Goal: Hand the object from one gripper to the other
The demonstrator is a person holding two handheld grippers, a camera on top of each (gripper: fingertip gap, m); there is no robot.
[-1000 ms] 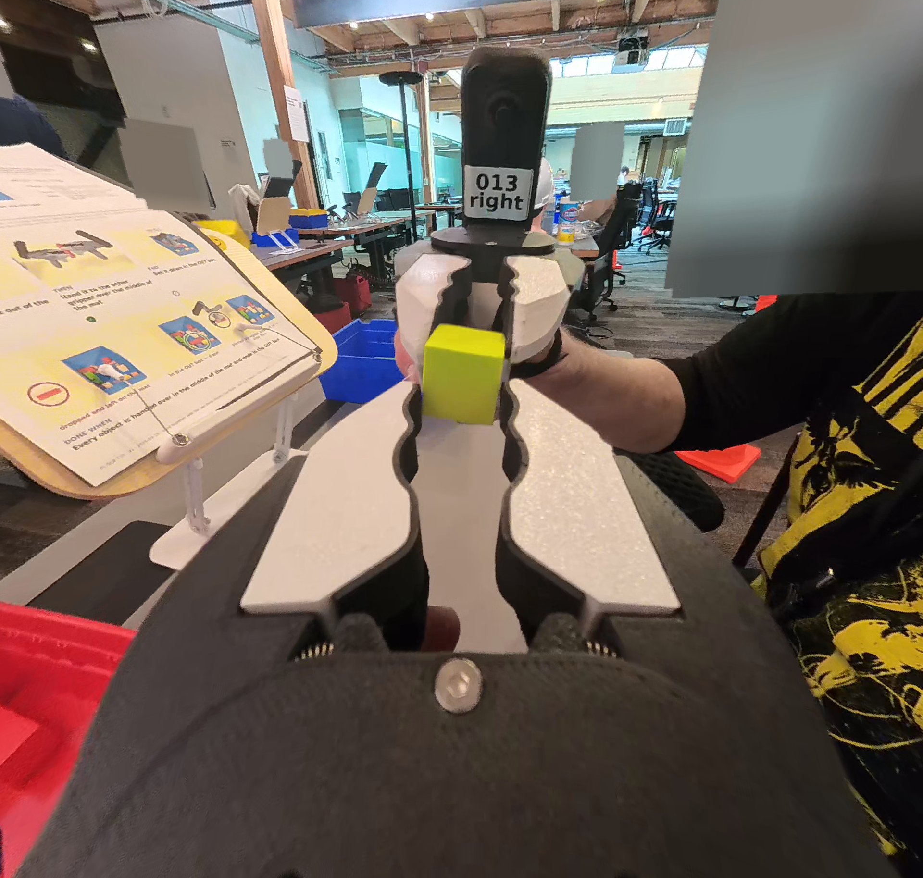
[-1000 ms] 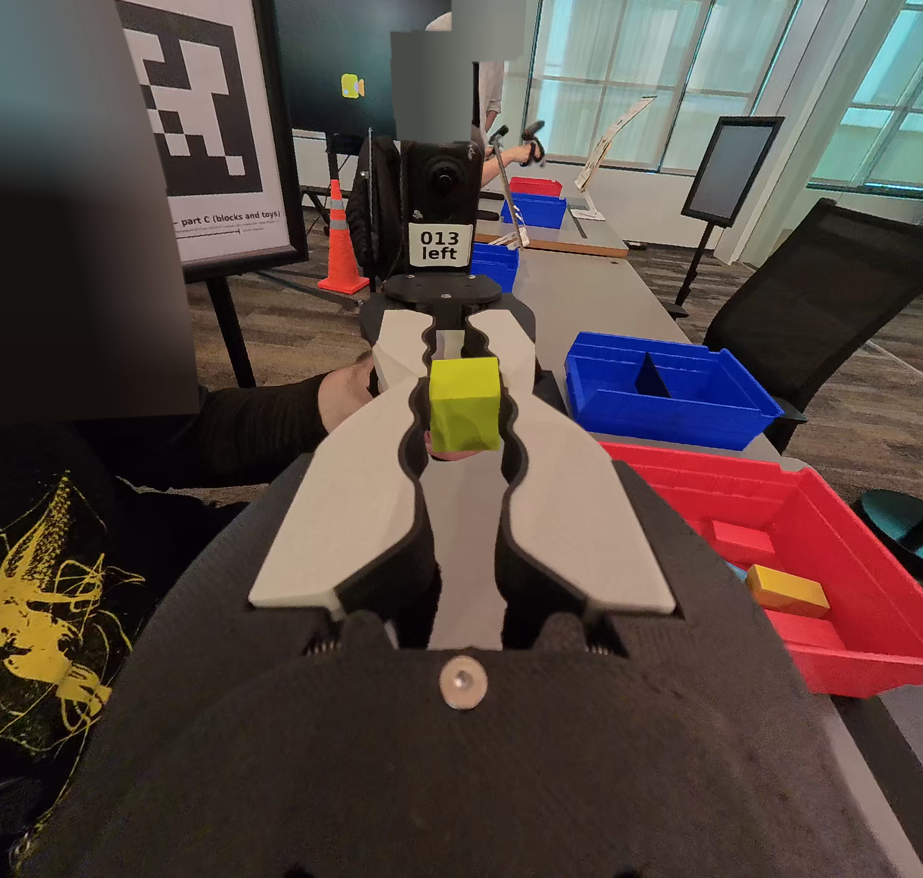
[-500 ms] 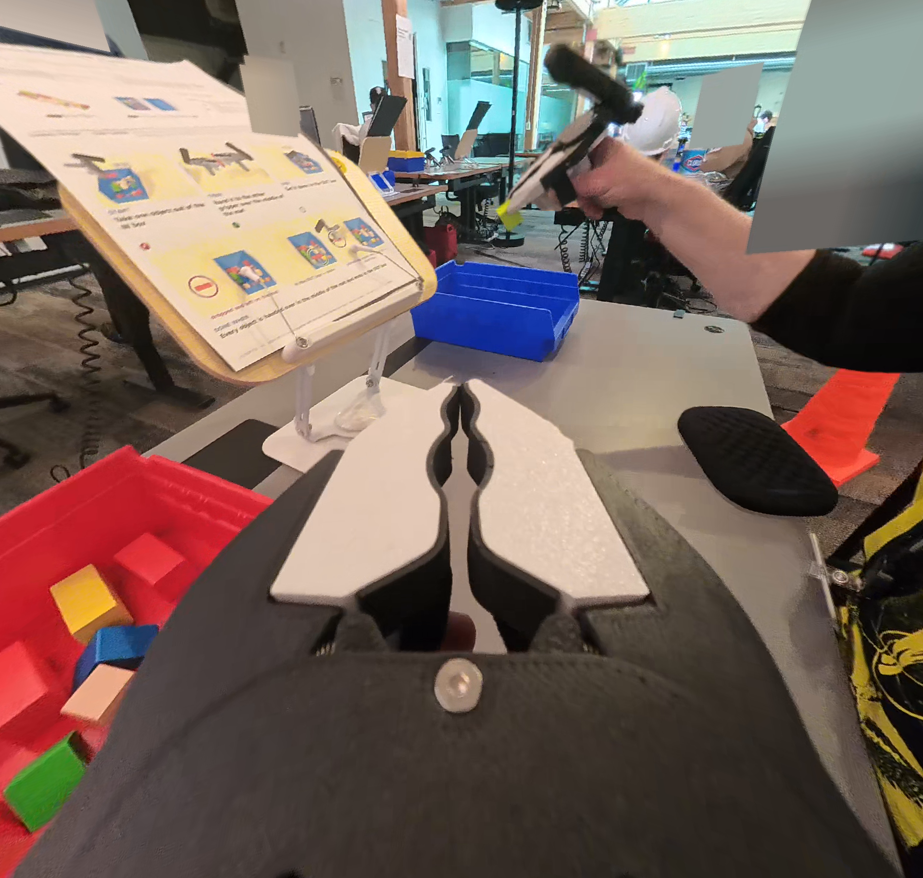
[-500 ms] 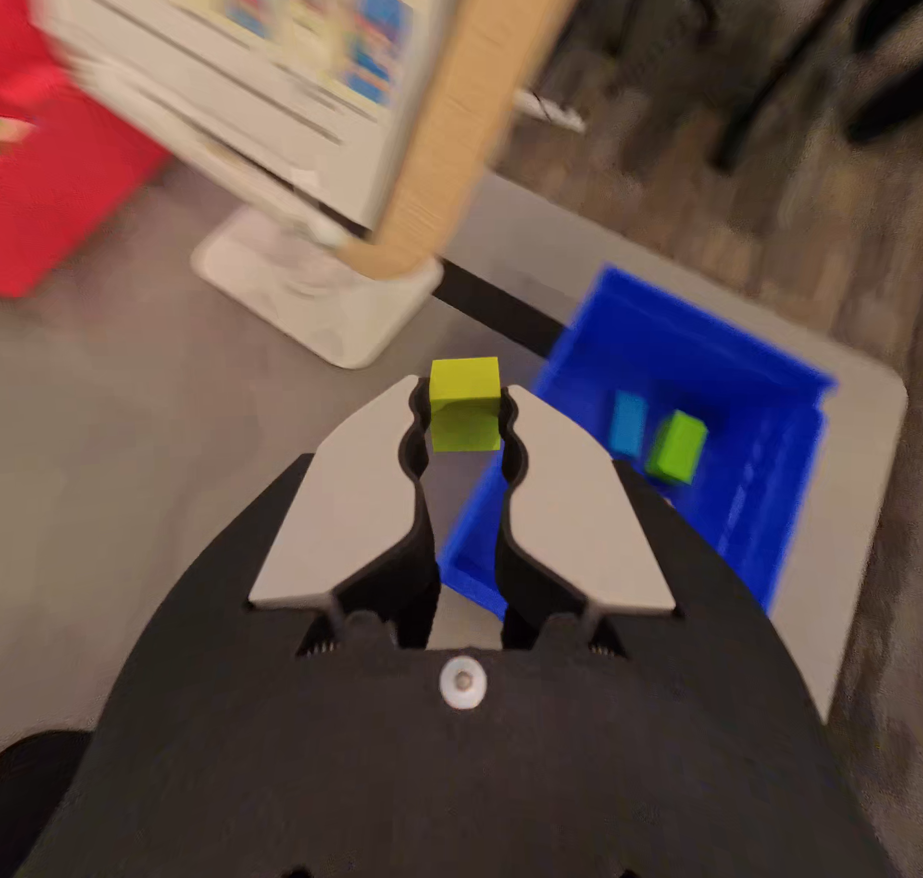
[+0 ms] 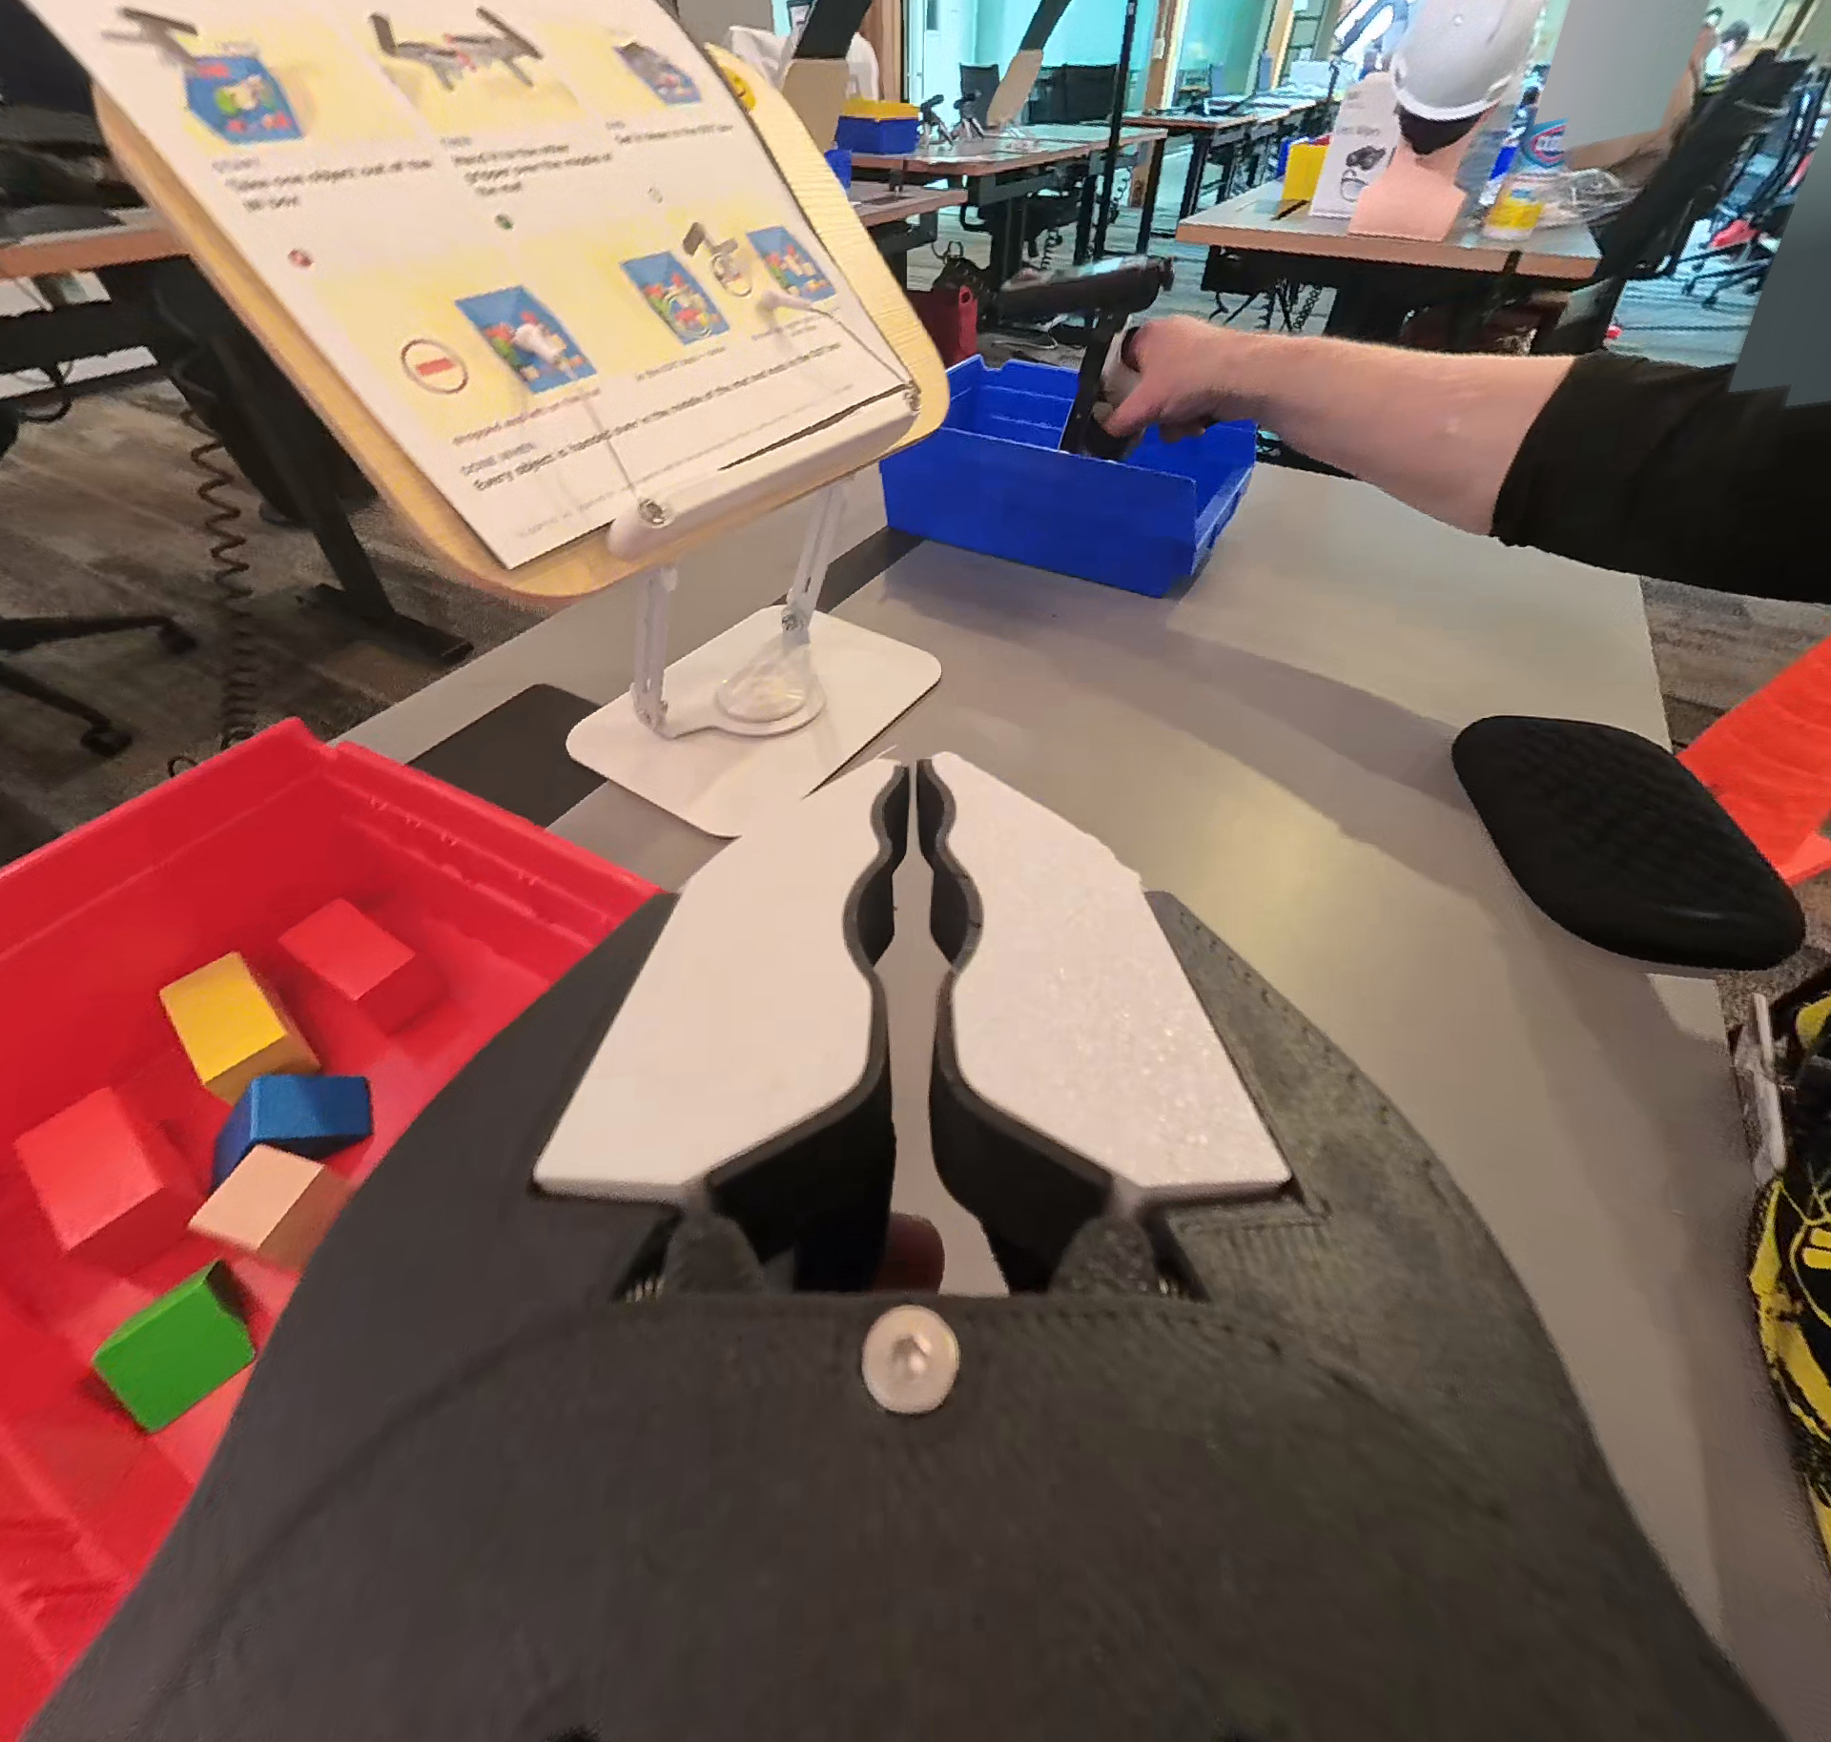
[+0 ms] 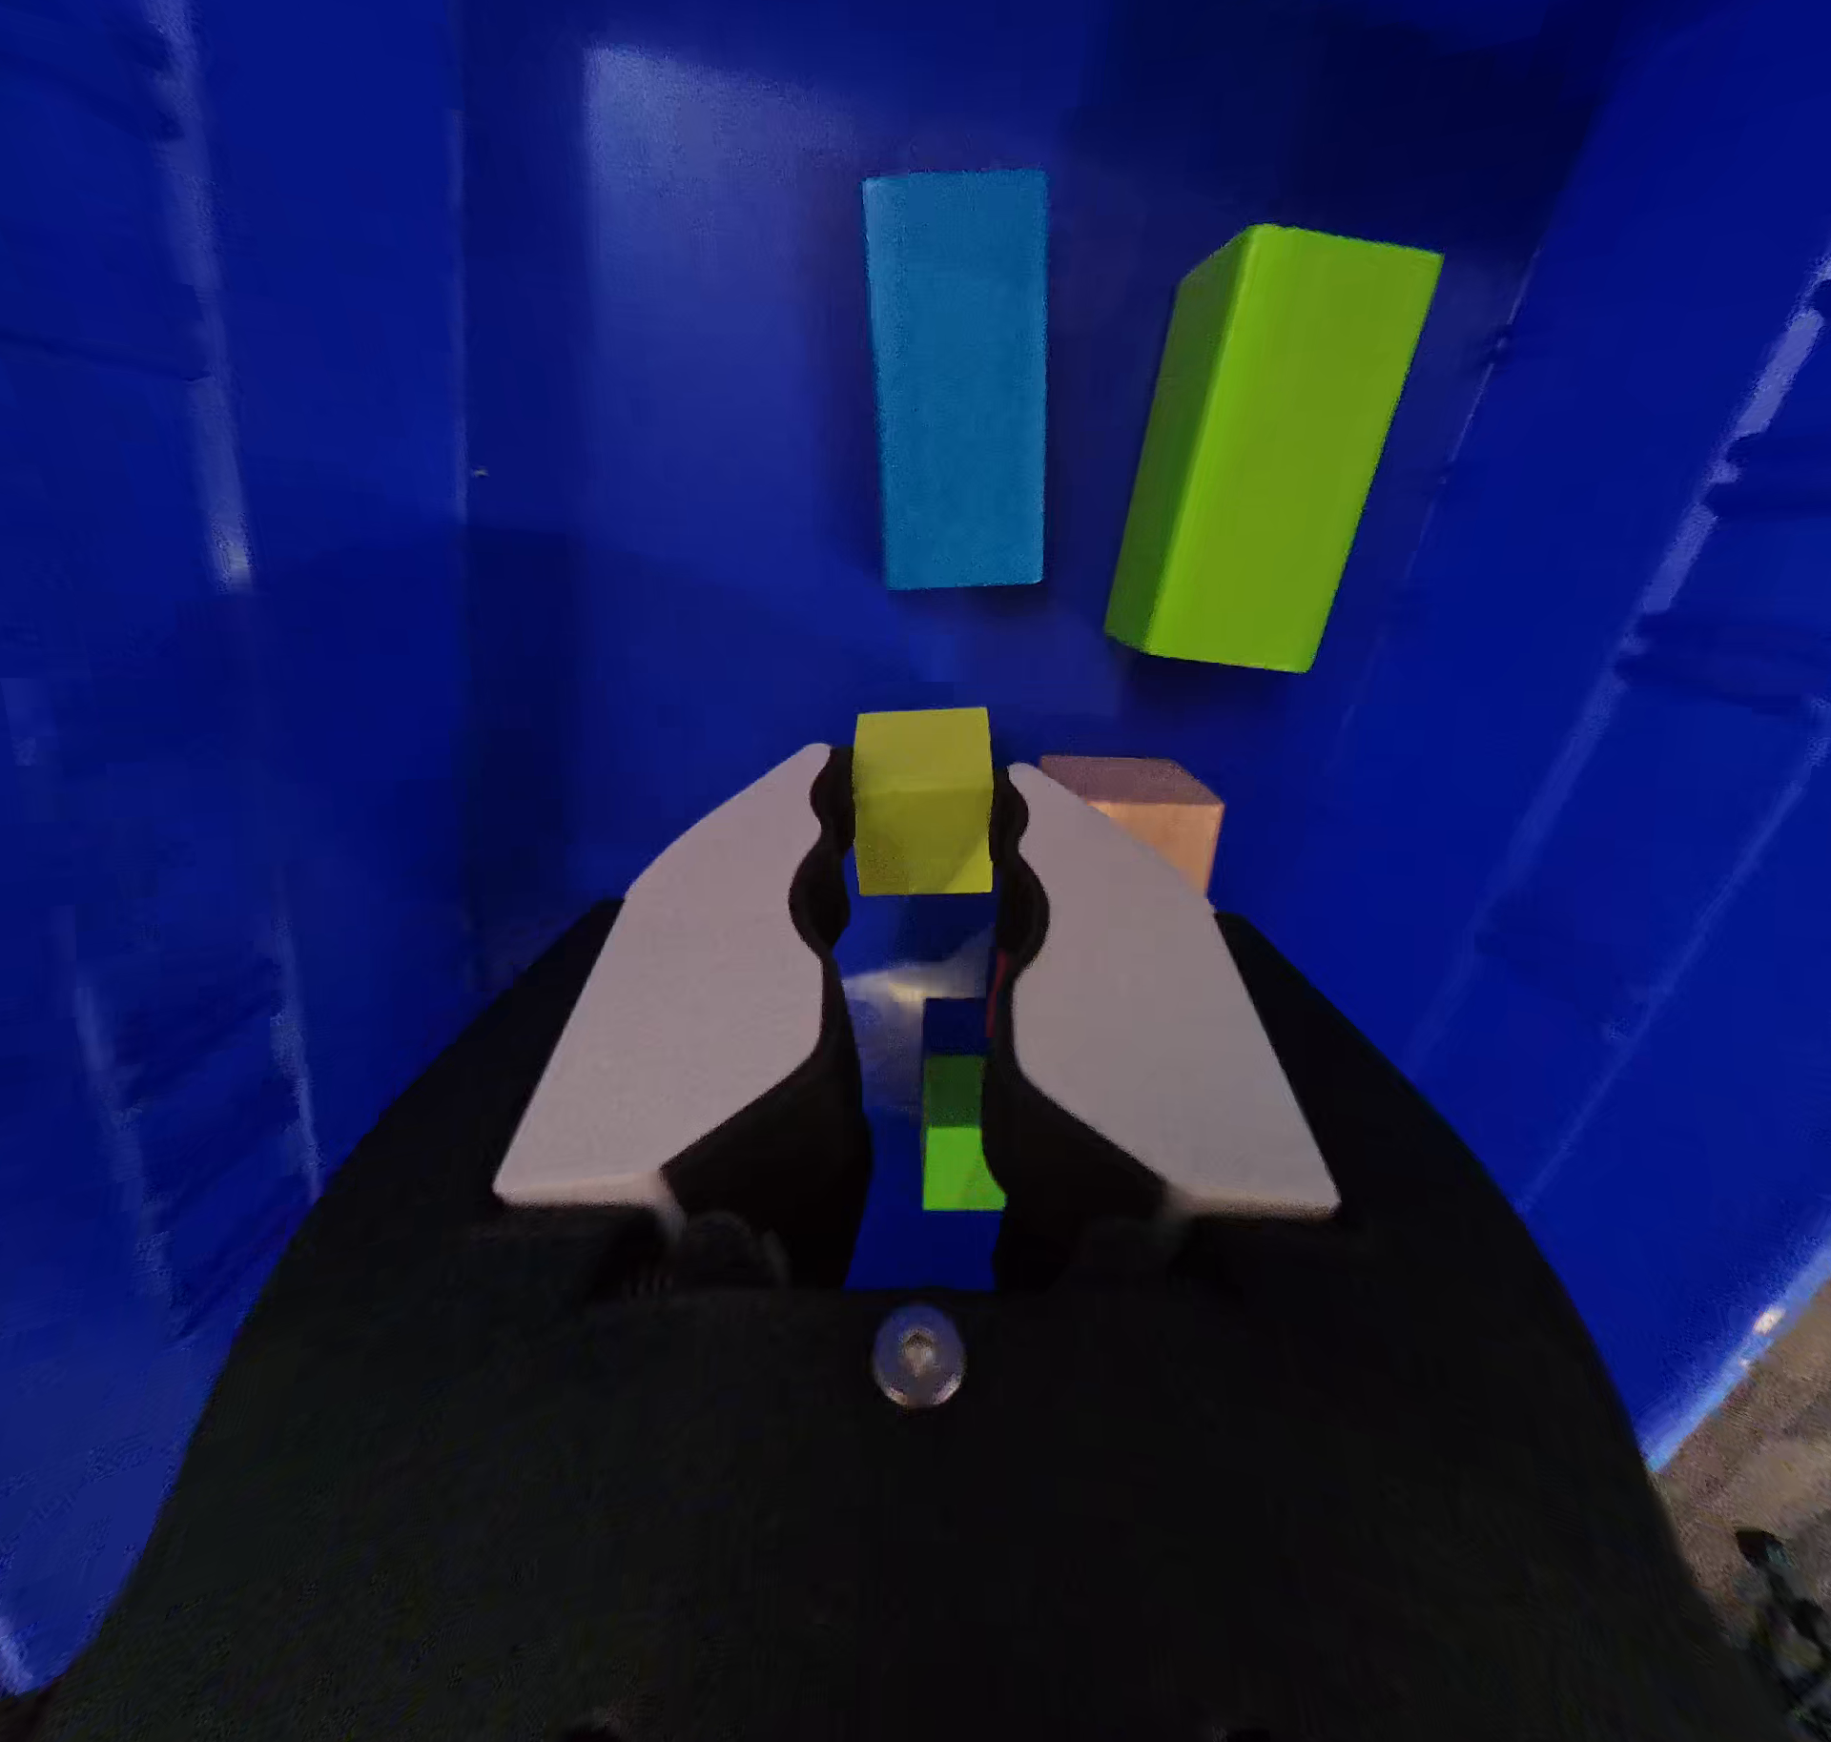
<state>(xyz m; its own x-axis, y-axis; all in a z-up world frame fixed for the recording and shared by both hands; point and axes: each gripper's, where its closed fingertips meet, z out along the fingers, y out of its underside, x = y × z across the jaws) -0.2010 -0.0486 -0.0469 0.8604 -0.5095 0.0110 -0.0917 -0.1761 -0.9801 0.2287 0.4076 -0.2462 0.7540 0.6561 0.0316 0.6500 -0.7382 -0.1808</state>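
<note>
The yellow cube [image 6: 921, 803] sits clamped at the tips of the right tongs [image 6: 921, 808], both pads pressed on its side faces, low inside the blue bin [image 6: 297, 506]. Risk one — the grip takes only the cube's rear portion, with the front part standing proud of the tips, so a bump on the bin floor could likely twist it out of line. Risk two — a tan block [image 6: 1149, 813] lies just beside the right finger [image 6: 1110, 951]; opening the tongs here may push that finger into it, or drop the cube against it. A green block [image 6: 1273, 446] and a light-blue block [image 6: 956, 377] lie ahead of the tips, well apart from the cube. The cube has no long axis; its faces sit square to the fingers, one flat face toward the camera. The left tongs [image 5: 912, 778] are closed on nothing, over the table [image 5: 1288, 704] beside the red bin [image 5: 198, 852].
</note>
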